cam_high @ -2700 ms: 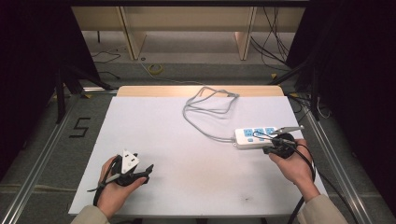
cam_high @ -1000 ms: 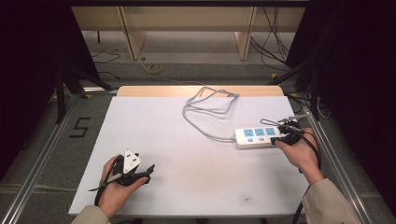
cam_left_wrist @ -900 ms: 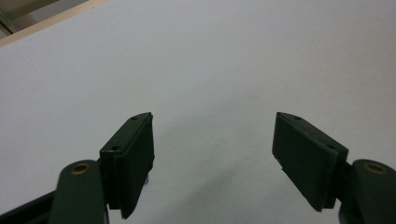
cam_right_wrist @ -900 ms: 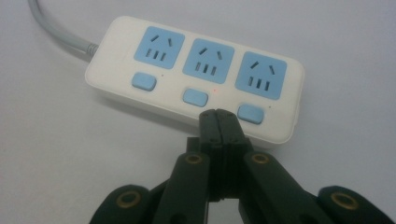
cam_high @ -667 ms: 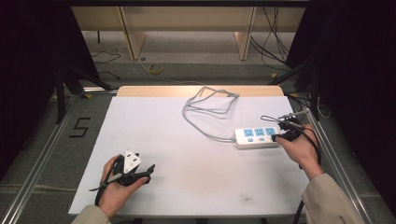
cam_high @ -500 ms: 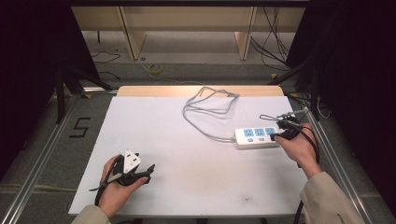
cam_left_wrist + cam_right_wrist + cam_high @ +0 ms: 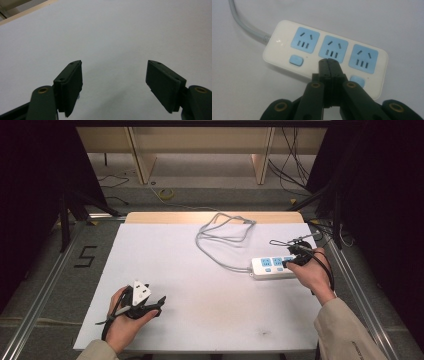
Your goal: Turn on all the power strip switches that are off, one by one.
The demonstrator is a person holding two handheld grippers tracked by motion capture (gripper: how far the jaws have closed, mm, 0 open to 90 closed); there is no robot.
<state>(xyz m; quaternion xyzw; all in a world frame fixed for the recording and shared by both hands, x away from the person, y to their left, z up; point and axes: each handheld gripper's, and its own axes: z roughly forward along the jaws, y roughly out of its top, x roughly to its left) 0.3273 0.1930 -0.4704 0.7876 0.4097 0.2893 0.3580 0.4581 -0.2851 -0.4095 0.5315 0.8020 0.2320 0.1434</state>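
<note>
We see the power strip (image 7: 272, 267) lying flat on the white table (image 7: 200, 285), near its right edge, with three blue sockets facing up and its grey cord (image 7: 220, 237) looping toward the far edge. Our right gripper (image 7: 289, 263) is clenched, jaws pressed together with nothing between them, and its tips sit over the strip (image 7: 324, 55) at the middle socket's (image 7: 333, 48) near edge, covering the spot between two blue buttons (image 7: 296, 60). We cannot tell whether the tips touch the strip. Our left gripper (image 7: 159, 301) rests well apart at the near left of the table, jaws spread wide over bare white surface (image 7: 112, 37), grasping nothing.
</note>
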